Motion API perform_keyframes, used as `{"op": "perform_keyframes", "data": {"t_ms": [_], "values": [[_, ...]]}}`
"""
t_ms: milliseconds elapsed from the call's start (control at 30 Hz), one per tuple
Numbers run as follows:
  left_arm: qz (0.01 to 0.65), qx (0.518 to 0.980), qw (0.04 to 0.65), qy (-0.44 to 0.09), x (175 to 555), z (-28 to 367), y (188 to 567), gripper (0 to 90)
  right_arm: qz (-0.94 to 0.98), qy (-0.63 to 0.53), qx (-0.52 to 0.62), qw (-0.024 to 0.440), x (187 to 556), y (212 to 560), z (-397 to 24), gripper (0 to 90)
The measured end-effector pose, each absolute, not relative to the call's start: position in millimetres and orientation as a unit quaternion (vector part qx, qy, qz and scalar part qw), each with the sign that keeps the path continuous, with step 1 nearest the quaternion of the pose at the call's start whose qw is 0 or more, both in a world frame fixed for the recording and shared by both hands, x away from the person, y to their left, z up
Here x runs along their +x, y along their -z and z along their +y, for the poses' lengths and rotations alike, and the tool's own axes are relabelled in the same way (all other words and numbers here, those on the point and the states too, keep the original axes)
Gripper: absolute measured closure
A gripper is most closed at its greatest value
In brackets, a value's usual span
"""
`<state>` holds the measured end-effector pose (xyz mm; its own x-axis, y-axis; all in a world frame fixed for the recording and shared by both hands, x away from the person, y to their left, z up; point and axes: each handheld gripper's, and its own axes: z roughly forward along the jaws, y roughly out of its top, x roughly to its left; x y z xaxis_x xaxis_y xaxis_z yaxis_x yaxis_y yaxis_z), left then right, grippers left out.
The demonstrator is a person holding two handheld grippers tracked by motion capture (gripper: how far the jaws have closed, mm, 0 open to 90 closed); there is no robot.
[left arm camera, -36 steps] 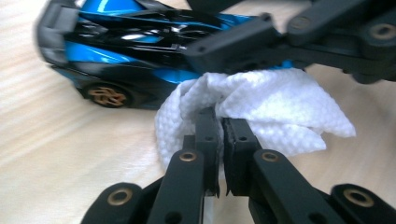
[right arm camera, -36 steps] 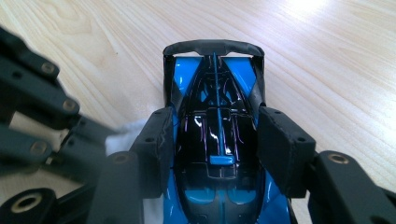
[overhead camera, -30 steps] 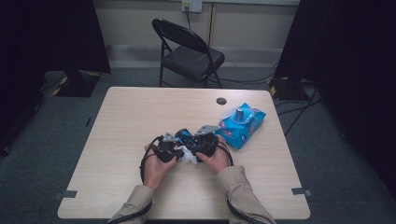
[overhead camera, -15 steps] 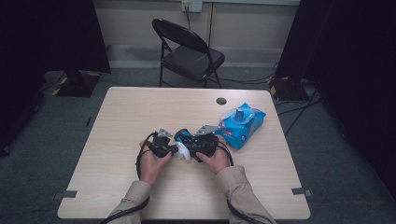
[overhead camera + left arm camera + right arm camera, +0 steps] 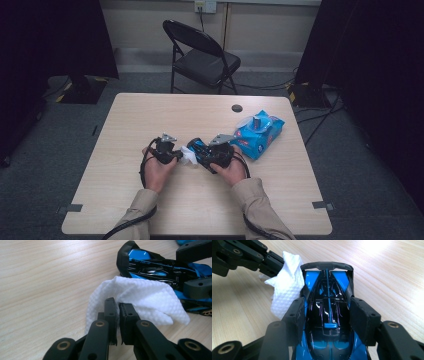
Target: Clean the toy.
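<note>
Worktop (image 5: 150, 115) carries the pack of wipes (image 5: 260, 135); gripper views show the right claw (image 5: 328, 315) clamping the blue toy car (image 5: 329, 302), left claw (image 5: 117, 315) pinching the white wipe (image 5: 140, 297), now further left.

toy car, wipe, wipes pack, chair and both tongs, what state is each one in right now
toy car: clamped by its sides in the right tongs
wipe: crumpled, pinched in the left tongs, touching the car's side
wipes pack: lying on the table, lid flipped open
folding chair: unfolded, empty, behind the table
left tongs: shut on the wipe
right tongs: shut on the car
</note>
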<state>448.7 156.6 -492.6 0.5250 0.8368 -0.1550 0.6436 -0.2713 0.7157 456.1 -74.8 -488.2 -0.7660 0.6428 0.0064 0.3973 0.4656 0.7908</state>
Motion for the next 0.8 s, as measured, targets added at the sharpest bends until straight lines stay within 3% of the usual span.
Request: {"op": "perform_keyframes", "data": {"t_ms": [467, 667, 800], "values": [[0.423, 0.810, 0.396, -0.082, 413, 159, 491, 84.8, 0.836, -0.425, 0.312, 0.151, 455, 490, -76, 47.3], [0.399, 0.826, 0.389, -0.086, 404, 159, 497, 83.2, 0.833, -0.431, 0.318, 0.140, 456, 490, -79, 47.4], [0.380, 0.839, 0.374, -0.107, 401, 156, 496, 83.6, 0.828, -0.433, 0.339, 0.113, 457, 487, -79, 36.4]]}}
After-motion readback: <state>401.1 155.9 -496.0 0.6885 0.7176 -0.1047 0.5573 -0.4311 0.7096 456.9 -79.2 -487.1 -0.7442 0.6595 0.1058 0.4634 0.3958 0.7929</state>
